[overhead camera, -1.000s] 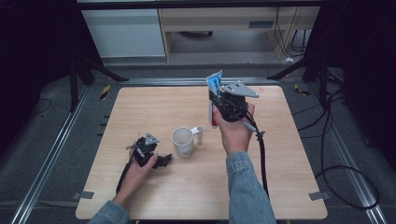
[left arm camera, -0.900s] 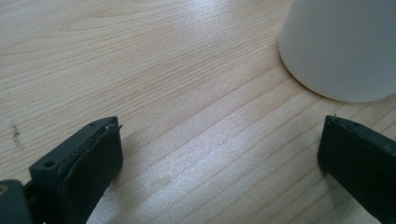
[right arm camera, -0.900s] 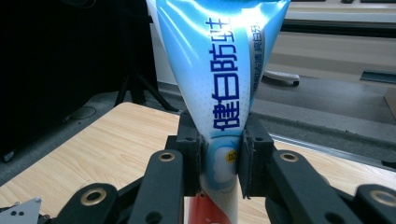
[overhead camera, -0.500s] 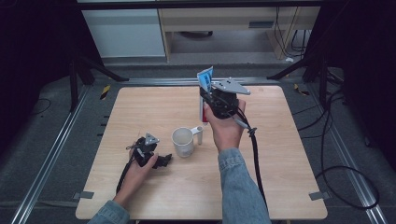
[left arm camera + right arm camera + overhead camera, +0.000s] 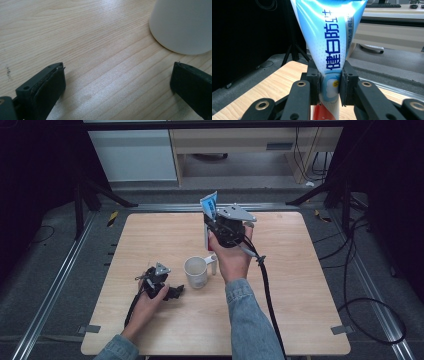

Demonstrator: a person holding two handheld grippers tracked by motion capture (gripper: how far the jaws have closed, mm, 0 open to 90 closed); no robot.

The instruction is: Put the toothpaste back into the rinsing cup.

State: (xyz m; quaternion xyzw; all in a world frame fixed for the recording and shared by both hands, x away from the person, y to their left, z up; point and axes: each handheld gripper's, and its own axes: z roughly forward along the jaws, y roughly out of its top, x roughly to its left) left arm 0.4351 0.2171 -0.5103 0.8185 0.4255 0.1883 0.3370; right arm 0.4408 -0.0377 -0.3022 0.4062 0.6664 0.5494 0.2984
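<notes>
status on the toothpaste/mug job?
Done: the right gripper has the toothpaste tube clamped and lifted off the table. In hand: tube is held upright behind the white mug. Left: it is not yet in the mug; the left gripper rests open beside it.

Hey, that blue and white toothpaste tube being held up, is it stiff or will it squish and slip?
The blue and white toothpaste tube probably squishes: it narrows where the right hand-held gripper clamps it. Its glossy skin looks slippery. The flat, wide end should stay fairly stiff.
</notes>
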